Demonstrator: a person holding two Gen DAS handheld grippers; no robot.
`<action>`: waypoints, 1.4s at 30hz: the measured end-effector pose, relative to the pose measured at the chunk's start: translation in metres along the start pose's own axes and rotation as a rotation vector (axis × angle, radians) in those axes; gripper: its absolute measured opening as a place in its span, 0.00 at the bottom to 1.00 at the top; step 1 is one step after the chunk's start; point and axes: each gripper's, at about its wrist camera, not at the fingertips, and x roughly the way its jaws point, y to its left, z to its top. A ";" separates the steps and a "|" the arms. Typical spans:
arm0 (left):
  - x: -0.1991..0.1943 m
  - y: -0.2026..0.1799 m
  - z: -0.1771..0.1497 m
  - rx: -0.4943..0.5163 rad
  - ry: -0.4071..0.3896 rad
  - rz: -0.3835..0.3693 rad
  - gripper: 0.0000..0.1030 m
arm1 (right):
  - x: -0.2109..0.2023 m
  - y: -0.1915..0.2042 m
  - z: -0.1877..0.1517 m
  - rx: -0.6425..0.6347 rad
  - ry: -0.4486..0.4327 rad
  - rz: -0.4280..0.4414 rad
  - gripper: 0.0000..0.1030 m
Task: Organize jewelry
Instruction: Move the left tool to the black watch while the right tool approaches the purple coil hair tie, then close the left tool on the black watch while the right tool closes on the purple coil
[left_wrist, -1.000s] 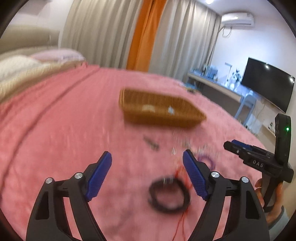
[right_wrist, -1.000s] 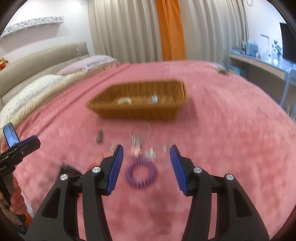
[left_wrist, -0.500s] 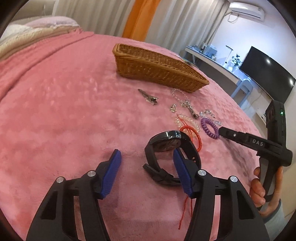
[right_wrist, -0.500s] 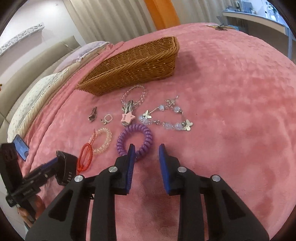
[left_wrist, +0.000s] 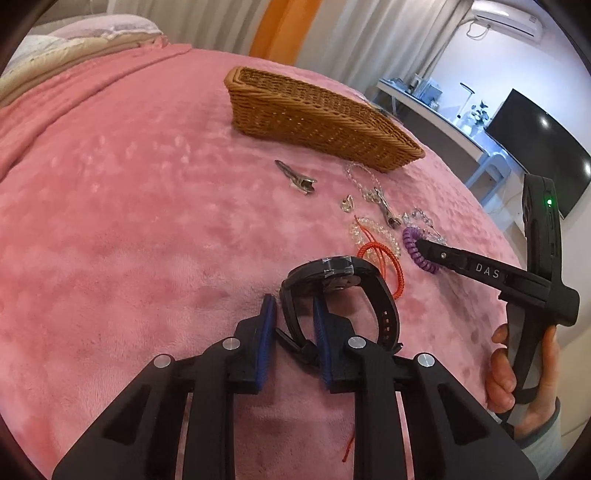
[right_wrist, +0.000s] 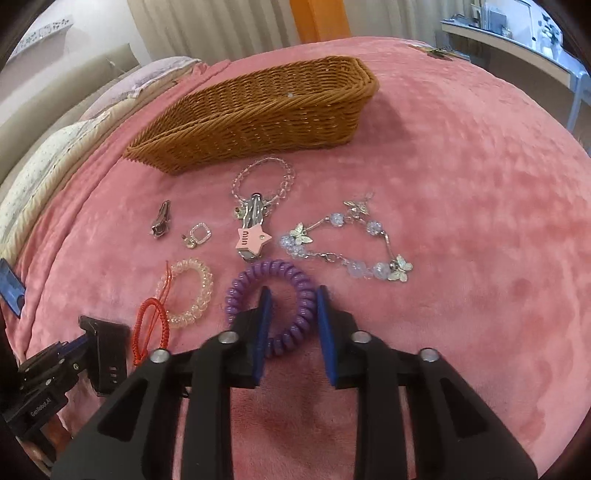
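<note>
Left wrist view: your left gripper (left_wrist: 294, 319) straddles the near strap of the black wristwatch (left_wrist: 340, 291), not yet clenched.

Right wrist view: your right gripper (right_wrist: 291, 314) brackets the purple coiled hair tie's (right_wrist: 271, 306) near arc, unclosed; the woven wicker basket (right_wrist: 258, 118) lies far ahead.

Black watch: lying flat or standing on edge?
On edge. In the left wrist view the black watch stands on the pink blanket with its strap loop upright, and the left tongs straddle one side of the strap.

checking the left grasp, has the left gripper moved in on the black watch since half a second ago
Yes. The left gripper has shifted right; its fingers now straddle the black watch strap, previously left of it.
</note>
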 end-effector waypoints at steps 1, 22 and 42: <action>0.000 0.000 0.000 -0.001 -0.006 0.002 0.18 | 0.000 -0.002 0.001 0.009 -0.002 0.007 0.13; -0.017 -0.012 -0.006 0.001 -0.149 0.018 0.08 | -0.004 -0.020 0.000 0.068 -0.038 0.194 0.10; -0.013 -0.002 -0.016 0.004 -0.104 0.075 0.10 | -0.005 0.011 -0.008 -0.074 -0.075 0.012 0.10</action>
